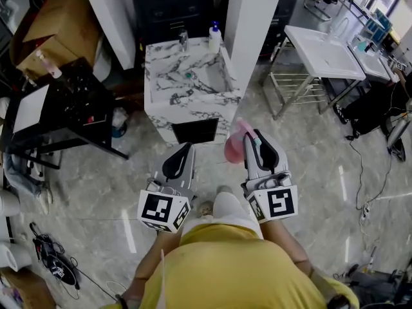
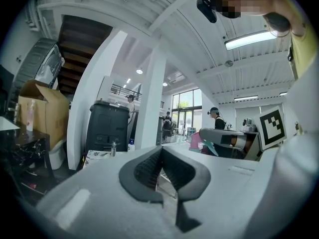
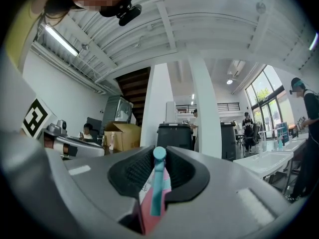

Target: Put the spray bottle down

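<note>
My right gripper [image 1: 259, 145] clenched on pink spray bottle [image 1: 233, 147]; teal nozzle sticks up between pads in right gripper view. Bottle held in air over floor, ahead of me, near white marble sink counter [image 1: 168, 95]. My left gripper [image 1: 183, 158] alongside, well apart from bottle, jaws pressed together, nothing between. Both grippers point toward counter.

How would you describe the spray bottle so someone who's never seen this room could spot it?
Find the marble sink mid-room; just in front of it a person holds two tongs. The spray bottle is clamped in the right tongs. It is the only pink thing there, with a teal sprayer, while the left tongs are shut on nothing.
</note>
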{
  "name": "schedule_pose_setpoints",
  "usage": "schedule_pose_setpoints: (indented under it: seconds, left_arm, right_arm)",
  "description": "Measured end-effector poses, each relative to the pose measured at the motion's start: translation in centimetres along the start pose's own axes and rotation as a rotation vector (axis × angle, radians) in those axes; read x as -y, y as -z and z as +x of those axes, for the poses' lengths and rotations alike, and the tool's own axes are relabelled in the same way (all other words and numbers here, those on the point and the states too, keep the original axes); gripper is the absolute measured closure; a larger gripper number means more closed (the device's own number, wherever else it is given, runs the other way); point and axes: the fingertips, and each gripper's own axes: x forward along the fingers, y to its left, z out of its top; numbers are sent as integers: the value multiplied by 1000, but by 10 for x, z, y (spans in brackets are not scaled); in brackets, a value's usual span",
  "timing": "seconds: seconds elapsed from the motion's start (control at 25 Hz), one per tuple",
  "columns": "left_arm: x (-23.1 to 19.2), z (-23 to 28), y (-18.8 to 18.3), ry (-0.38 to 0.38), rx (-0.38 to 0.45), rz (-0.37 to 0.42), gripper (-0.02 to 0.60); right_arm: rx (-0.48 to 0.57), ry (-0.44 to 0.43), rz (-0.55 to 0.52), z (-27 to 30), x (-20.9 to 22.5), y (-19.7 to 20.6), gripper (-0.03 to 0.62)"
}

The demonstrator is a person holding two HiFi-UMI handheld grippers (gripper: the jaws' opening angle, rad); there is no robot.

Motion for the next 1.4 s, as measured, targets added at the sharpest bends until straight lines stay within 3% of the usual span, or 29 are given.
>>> schedule_pose_setpoints:
  seconds: [0.44,1.12,1.4]
  left_arm:
    - [-41,62,0,-1,8,15,583]
    - [-158,272,-30,-75,13,-4,583]
    - [-194,334,-30,-114,8,2,583]
  right_arm:
    - [44,-11,-13,74,38,18,526]
    - [47,-129,-11,312,131,41,526]
    - [38,-183,-22,382,164,66,526]
